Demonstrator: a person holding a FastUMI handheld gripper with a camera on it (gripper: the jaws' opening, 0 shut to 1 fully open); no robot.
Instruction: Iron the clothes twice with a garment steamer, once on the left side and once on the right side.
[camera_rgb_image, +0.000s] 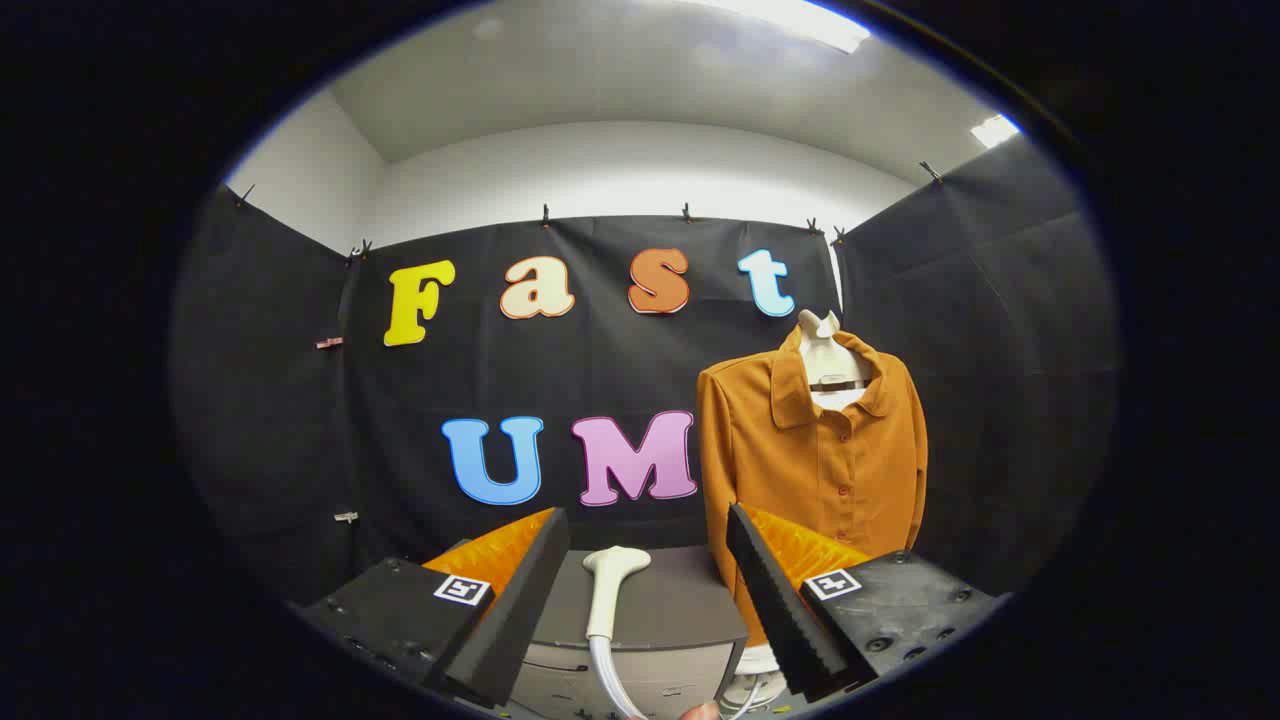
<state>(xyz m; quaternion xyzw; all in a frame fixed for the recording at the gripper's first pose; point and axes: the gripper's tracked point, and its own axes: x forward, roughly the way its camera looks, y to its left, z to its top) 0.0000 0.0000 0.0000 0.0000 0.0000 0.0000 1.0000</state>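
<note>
Orange shirt (815, 455) hangs beyond open tongs (648, 590); steamer head (612, 590) between fingers, untouched

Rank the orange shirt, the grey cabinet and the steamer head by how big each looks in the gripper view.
1. Orange shirt, beyond the open gripper.
2. Grey cabinet, partly hidden by the fingers, so possibly bigger.
3. Steamer head, between the fingers, untouched.

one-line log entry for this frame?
gripper: open, empty | steamer head: on cabinet, between fingers, ungrasped | shirt: hanging beyond right finger | ironing: not started
</note>
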